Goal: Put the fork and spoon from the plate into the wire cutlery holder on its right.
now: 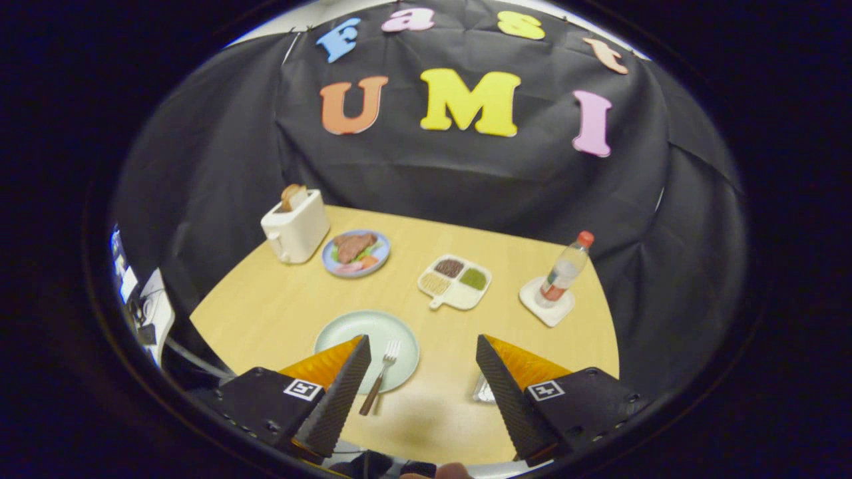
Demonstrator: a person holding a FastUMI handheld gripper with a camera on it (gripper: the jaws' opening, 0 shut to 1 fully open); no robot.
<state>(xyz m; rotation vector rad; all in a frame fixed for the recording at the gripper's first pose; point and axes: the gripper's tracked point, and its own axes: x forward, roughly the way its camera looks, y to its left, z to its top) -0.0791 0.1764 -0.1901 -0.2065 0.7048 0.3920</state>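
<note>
A pale green plate (373, 331) lies on the wooden table just ahead of my left finger. A fork (381, 374) with a brown handle rests on the plate's right side, tines pointing away, its handle hanging over the near rim beside the left finger. My gripper (421, 352) hovers above the table, open, with nothing between its fingers. A bit of shiny wire (484, 391), likely the cutlery holder, peeks out behind the right finger; most of it is hidden. I cannot make out a spoon.
Beyond the plate stand a cream toaster (296, 226) with bread, a blue plate of food (356, 253), a white divided dish (456, 281) and a water bottle (564, 271) on a white coaster. The table's near edge runs just below the fingers.
</note>
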